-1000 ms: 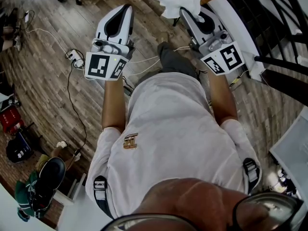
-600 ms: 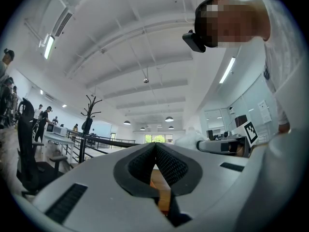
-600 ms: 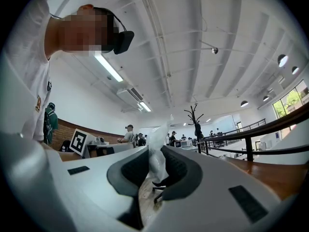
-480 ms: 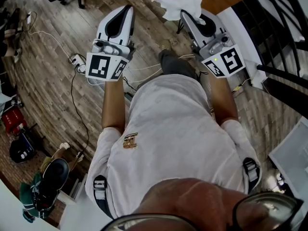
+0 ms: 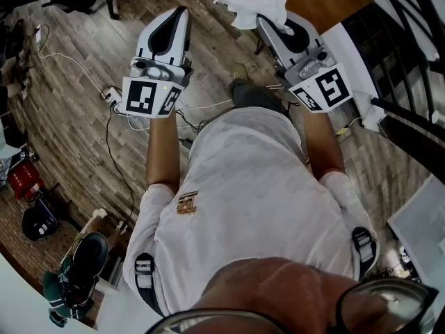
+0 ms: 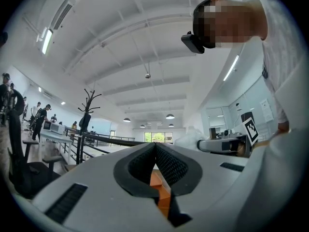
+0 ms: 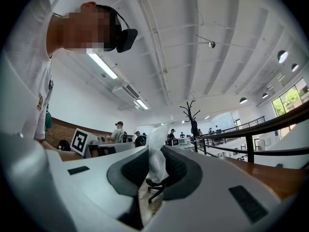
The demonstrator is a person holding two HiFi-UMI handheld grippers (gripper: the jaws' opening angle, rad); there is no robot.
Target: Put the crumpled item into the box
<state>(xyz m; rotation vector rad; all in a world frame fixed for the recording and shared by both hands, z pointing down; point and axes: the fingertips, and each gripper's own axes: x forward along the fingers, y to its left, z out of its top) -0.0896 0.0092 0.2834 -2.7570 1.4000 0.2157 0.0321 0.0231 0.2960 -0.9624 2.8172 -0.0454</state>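
Pinching crumpled item point(image 7: 156, 154) upright in right gripper point(image 5: 264, 21) jaws | left gripper point(image 6: 155, 148) jaws together

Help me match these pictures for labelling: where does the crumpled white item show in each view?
Head view: top centre, the crumpled white item at the right gripper's tips.
Left gripper view: a pale lump right of centre, beside the right gripper.
Right gripper view: dead centre, pinched between the jaws.
Shared landmark: the right gripper, holding it in all three.
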